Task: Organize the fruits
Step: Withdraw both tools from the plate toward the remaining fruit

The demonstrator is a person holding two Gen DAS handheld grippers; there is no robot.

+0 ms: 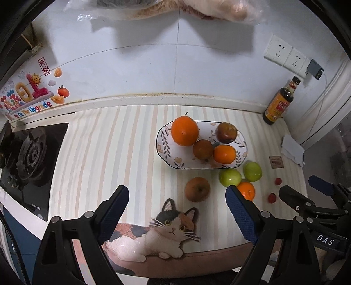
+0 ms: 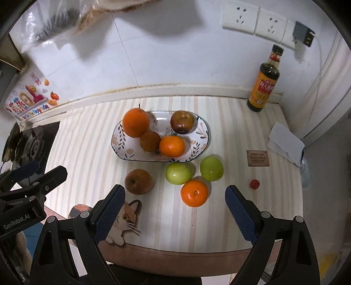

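A white tiled wall (image 2: pixel 166 54) with two sockets (image 2: pixel 254 20) stood behind the striped tabletop (image 2: pixel 92 140), a black stove (image 1: pixel 30 157) at one side, a dark bottle (image 2: pixel 264 82) in the corner.

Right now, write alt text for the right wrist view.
A floral plate holds four fruits on a striped mat; a brown apple, two green apples, an orange and a small red fruit lie loose. The open right gripper holds nothing.

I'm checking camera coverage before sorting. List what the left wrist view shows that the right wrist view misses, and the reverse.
Left wrist view only: a second small red fruit near the counter edge, and the whole cat picture.
Right wrist view only: the mandarin unobstructed.
Both: the plate with four fruits, two green apples, the brown apple, the sauce bottle, both tongs open and empty.
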